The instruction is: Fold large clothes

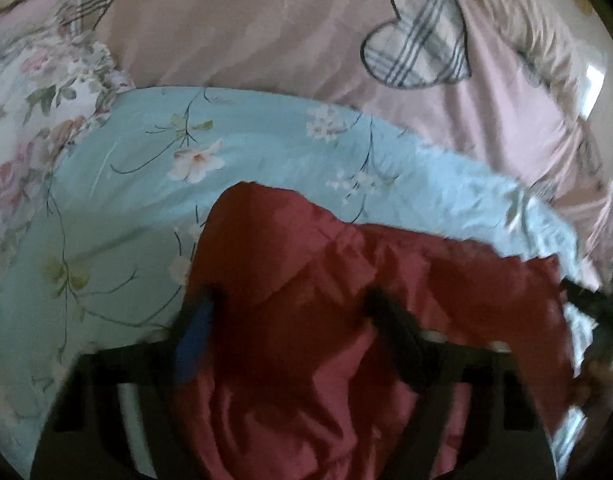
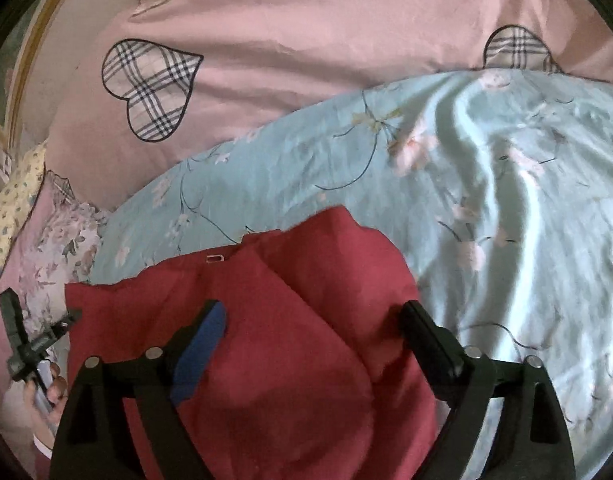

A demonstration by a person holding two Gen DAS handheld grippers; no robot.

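A dark red garment (image 1: 306, 280) lies bunched on a light blue floral sheet (image 1: 138, 168). My left gripper (image 1: 294, 304) is open, its fingers wide apart over the red cloth, which fills the gap between them. In the right wrist view the same red garment (image 2: 266, 320) lies folded over itself, with a small white loop near its top edge. My right gripper (image 2: 318, 316) is open above it, fingers on either side of the cloth. Whether the cloth touches the pads is unclear. The left gripper shows at the left edge of the right wrist view (image 2: 34, 340), held by a hand.
A pink cover with plaid hearts (image 1: 418, 36) spreads behind the blue sheet (image 2: 506, 200). A white floral pillow (image 1: 34, 92) lies at the left. A yellow flowered cloth (image 2: 10, 200) sits at the far left of the right wrist view.
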